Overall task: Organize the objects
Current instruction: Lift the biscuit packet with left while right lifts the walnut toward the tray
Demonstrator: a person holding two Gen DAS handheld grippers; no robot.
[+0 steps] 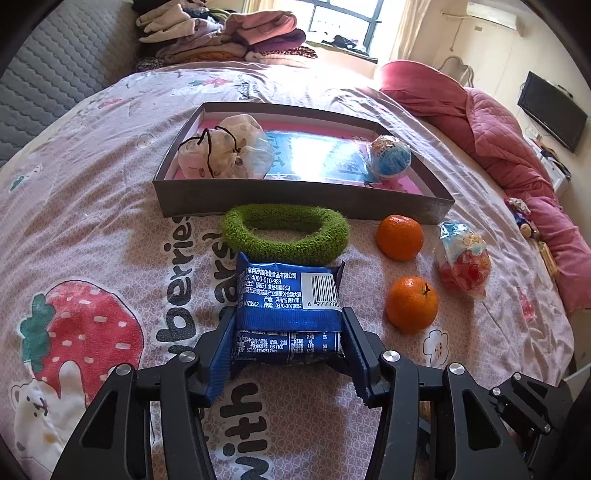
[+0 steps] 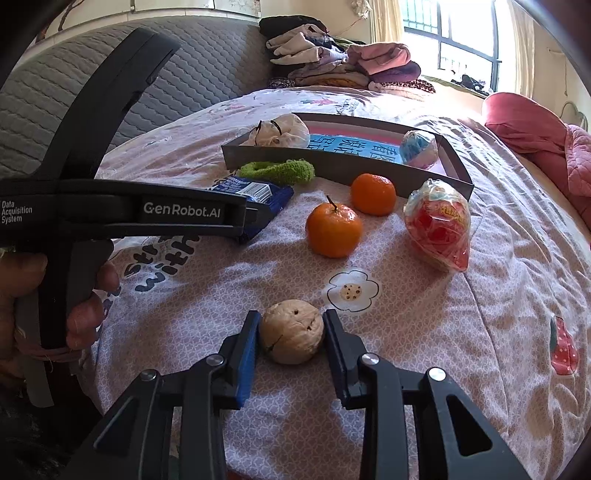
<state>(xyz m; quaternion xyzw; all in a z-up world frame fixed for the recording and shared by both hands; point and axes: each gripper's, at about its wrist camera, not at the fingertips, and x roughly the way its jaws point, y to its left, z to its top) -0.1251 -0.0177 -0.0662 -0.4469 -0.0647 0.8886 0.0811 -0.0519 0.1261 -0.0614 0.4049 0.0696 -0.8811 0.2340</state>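
Box (image 1: pixel 295 205) holds two items; left tongs (image 1: pixel 288 325) grip snack packet (image 1: pixel 284 295), right tongs (image 2: pixel 291 334) grip walnut (image 2: pixel 291 331); tangerines remain at three o'clock.

A pink bedspread (image 1: pixel 110 155) printed with strawberries, bears and dark lettering covers the bed. Against the grey quilted headboard (image 2: pixel 207 77) sits a heap of folded clothes (image 1: pixel 221 33), pink and purple pieces uppermost. A rumpled red quilt (image 1: pixel 491 129) lies along the bed's far edge. Beyond it a dark flat screen (image 1: pixel 552 110) hangs on the cream wall, and a barred window (image 2: pixel 450 40) lets in bright daylight beside pale curtains.
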